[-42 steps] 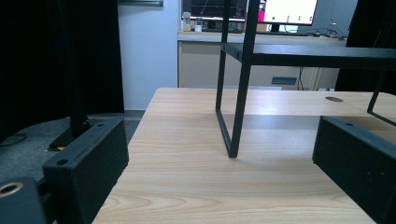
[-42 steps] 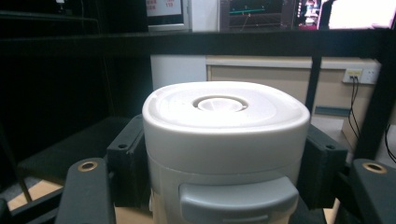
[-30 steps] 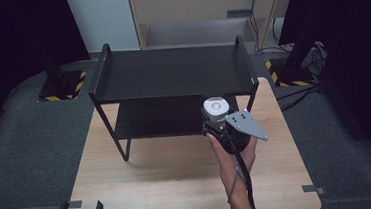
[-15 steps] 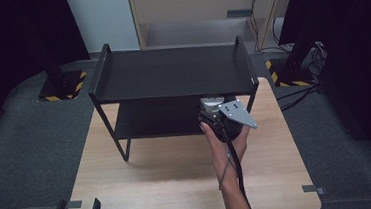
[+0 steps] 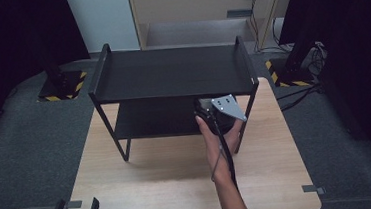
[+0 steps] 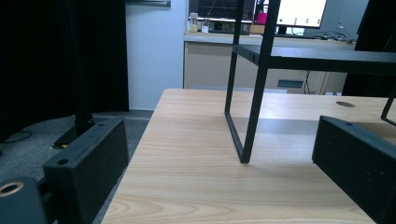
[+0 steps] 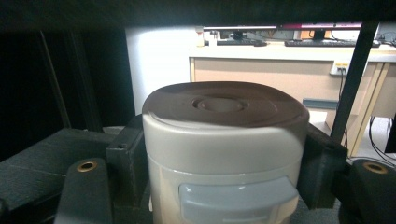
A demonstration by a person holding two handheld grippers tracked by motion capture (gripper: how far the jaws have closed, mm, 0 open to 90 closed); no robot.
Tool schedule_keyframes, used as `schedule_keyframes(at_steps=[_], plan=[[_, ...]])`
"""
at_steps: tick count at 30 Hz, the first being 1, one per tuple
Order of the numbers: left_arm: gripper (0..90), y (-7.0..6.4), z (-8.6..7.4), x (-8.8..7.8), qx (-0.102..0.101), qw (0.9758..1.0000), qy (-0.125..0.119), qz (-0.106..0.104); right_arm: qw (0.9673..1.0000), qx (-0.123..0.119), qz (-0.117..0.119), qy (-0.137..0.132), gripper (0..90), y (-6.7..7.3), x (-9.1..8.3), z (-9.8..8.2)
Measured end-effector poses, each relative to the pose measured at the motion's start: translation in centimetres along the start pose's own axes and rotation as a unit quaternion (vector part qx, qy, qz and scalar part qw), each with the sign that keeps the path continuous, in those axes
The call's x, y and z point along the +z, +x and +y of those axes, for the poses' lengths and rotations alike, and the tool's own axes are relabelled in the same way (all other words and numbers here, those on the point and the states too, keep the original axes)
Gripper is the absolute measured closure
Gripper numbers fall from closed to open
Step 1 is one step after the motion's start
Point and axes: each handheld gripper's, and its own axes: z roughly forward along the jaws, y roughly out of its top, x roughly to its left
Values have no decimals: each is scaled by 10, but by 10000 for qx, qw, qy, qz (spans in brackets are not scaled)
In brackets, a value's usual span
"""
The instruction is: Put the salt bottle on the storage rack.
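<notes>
my right gripper is clamped on the white canister, already under the rack's top shelf. i keep it upright and set it flat on the lower shelf before releasing.

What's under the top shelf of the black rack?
Under the top shelf sits the lower shelf, and the right gripper is there, clamped on a white jar. The top shelf covers the jar from above, and the rest underneath is too dark to tell.
</notes>
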Motion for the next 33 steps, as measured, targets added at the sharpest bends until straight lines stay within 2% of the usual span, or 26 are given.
schedule_keyframes(at_steps=[10, 26, 27, 28, 30, 33], plan=[[28, 1, -2, 0, -34, 10000, -6, 5, 10000, -12, -79, 6, 314, 3, 4, -5], [28, 0, -1, 1, -33, 10000, 0, -81, 10000, 39, -14, 20, 302, -1, 5, -13], [28, 0, -1, 1, -28, 10000, -10, -70, 10000, 26, -37, -8, 291, 0, 4, -13], [28, 0, 0, 1, -33, 10000, -2, -60, 9999, -4, -80, -75, 227, 1, 4, -15], [28, 0, 0, 0, -33, 10000, -7, -45, 9999, 14, -92, -118, 180, 1, 3, -16], [28, 0, 0, 0, -30, 10000, -2, -45, 9998, -21, -118, -161, 155, 2, 2, -17]])
